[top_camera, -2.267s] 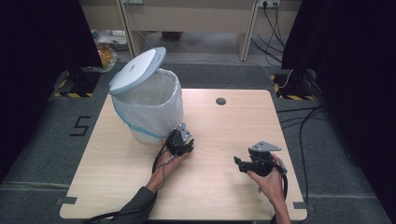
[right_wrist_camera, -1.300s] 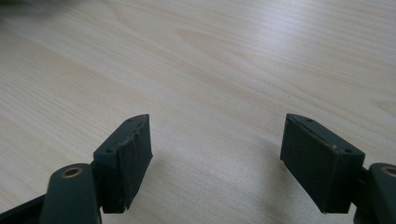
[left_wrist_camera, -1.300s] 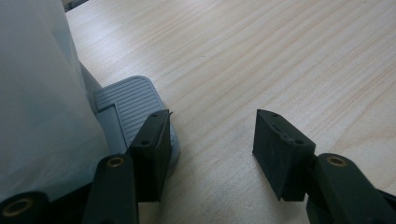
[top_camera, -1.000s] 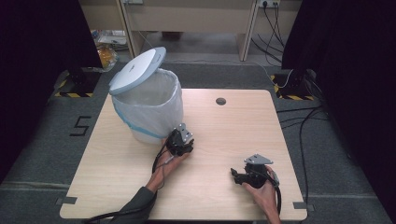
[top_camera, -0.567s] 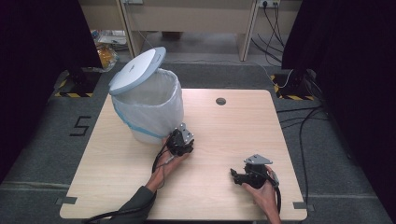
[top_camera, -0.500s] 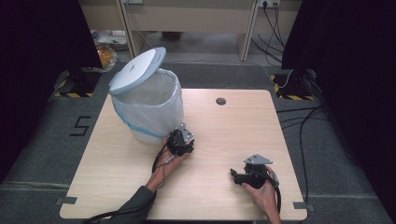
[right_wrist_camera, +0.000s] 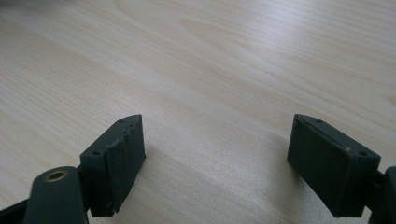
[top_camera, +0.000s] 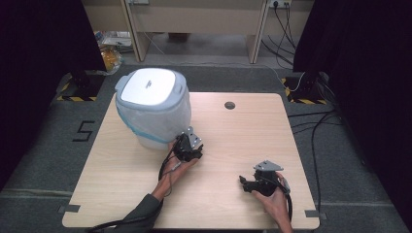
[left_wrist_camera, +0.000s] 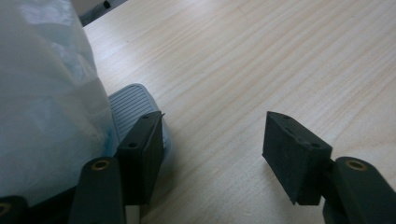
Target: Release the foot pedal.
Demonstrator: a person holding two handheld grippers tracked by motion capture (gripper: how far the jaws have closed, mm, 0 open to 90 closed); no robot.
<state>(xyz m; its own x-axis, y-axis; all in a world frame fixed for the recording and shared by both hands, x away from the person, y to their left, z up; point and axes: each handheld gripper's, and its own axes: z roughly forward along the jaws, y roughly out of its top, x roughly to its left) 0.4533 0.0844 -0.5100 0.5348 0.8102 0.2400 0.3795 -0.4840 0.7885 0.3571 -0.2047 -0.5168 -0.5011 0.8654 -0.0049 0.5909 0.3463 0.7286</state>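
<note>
Light wooden table [top_camera: 233,141] on grey carpet, dark curtains to both sides. A white pedal bin [top_camera: 154,111] lined with a translucent bag stands at the table's left rear, lid down. The left gripper [left_wrist_camera: 212,154] sits at the bin's base; its jaws have just been opening and stand apart, one jaw over the grey ribbed pedal [left_wrist_camera: 133,108], bare table between them. The right gripper [right_wrist_camera: 219,161] rests low over the table near the front right, well apart from the bin, jaws wide with nothing between.
</note>
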